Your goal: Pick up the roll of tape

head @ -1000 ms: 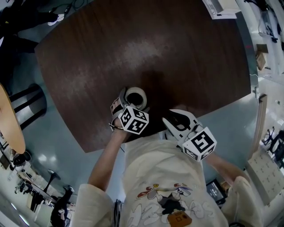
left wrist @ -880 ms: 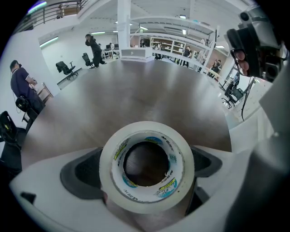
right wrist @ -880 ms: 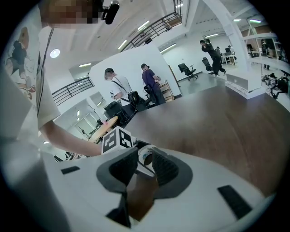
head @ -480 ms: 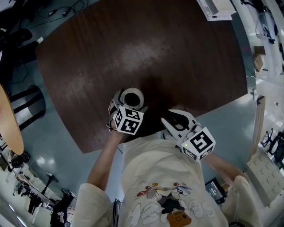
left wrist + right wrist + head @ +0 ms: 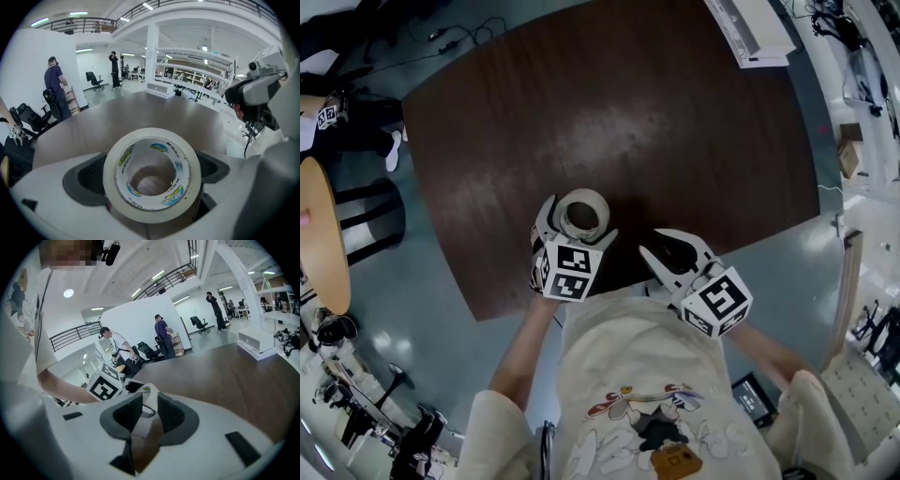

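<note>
The roll of tape (image 5: pixel 596 204), off-white with a printed core, sits between the jaws of my left gripper (image 5: pixel 579 219) near the front edge of the dark brown table (image 5: pixel 609 103). In the left gripper view the roll (image 5: pixel 154 213) fills the space between the two grey pads, its hole turned toward the camera, and the left gripper (image 5: pixel 152 176) is shut on it. My right gripper (image 5: pixel 671 249) hovers just to the right, over the table's front edge, jaws together and holding nothing. In the right gripper view that gripper (image 5: pixel 144 414) points at the roll (image 5: pixel 146 393).
A white box (image 5: pixel 756 26) lies at the table's far right edge. An orange round table (image 5: pixel 319 246) and a black stool (image 5: pixel 370 214) stand to the left. People stand and office chairs sit in the hall beyond. The person's torso is close behind both grippers.
The left gripper has kept its hold on the roll and turned slightly, its marker cube swinging left. The right gripper has stayed where it was. The head camera has shifted.
</note>
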`<state>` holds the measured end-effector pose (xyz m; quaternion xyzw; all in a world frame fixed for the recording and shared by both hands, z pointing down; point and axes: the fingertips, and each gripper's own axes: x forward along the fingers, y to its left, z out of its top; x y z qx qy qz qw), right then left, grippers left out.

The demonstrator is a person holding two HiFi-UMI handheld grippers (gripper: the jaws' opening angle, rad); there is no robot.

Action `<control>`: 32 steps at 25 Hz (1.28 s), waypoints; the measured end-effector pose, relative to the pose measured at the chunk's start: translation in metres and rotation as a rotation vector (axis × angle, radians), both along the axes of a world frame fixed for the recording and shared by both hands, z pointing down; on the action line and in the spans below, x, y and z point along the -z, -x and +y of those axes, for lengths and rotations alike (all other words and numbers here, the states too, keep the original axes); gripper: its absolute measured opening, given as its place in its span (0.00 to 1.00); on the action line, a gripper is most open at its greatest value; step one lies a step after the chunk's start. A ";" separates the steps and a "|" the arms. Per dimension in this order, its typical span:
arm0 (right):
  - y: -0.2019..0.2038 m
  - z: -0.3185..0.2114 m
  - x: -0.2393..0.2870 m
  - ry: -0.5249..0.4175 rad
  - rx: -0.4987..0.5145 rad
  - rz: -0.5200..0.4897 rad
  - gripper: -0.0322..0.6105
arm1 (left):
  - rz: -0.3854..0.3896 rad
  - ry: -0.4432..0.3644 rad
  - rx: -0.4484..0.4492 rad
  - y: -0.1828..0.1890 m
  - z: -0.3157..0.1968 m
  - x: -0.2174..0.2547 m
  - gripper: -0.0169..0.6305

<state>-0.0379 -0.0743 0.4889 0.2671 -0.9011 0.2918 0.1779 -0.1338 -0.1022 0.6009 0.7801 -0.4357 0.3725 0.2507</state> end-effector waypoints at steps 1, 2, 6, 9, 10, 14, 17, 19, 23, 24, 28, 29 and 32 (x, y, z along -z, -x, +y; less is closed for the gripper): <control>0.002 0.002 0.003 -0.009 0.003 -0.004 0.21 | 0.013 -0.028 0.016 0.001 0.000 0.012 0.94; 0.003 0.003 0.006 -0.017 0.007 -0.007 0.21 | 0.026 -0.058 0.033 0.003 0.001 0.025 0.94; 0.007 0.007 0.021 -0.057 0.028 -0.024 0.21 | 0.062 -0.190 0.086 0.006 0.001 0.086 0.94; 0.010 0.013 0.034 -0.088 0.032 -0.035 0.21 | 0.070 -0.301 0.104 0.009 0.008 0.131 0.94; 0.011 0.014 0.037 -0.099 0.031 -0.039 0.21 | 0.074 -0.338 0.112 0.011 0.012 0.145 0.94; 0.008 0.010 0.049 -0.143 0.030 -0.056 0.21 | 0.078 -0.481 0.144 0.009 0.022 0.196 0.94; 0.003 0.008 0.054 -0.156 0.030 -0.064 0.21 | 0.074 -0.569 0.151 0.004 0.031 0.231 0.94; 0.008 0.014 0.059 -0.166 0.033 -0.063 0.20 | 0.072 -0.600 0.155 0.008 0.043 0.249 0.94; 0.011 0.011 0.070 -0.217 0.043 -0.047 0.10 | 0.071 -0.654 0.161 0.009 0.053 0.277 0.94; 0.011 0.010 0.072 -0.229 0.046 -0.045 0.09 | 0.067 -0.670 0.156 0.008 0.054 0.282 0.94; 0.017 0.014 0.077 -0.258 0.056 -0.038 0.06 | 0.066 -0.712 0.156 0.012 0.062 0.295 0.94; 0.019 0.016 0.079 -0.262 0.059 -0.038 0.06 | 0.066 -0.722 0.155 0.014 0.063 0.298 0.94; 0.020 0.019 0.083 -0.273 0.065 -0.035 0.06 | 0.066 -0.739 0.160 0.015 0.066 0.303 0.94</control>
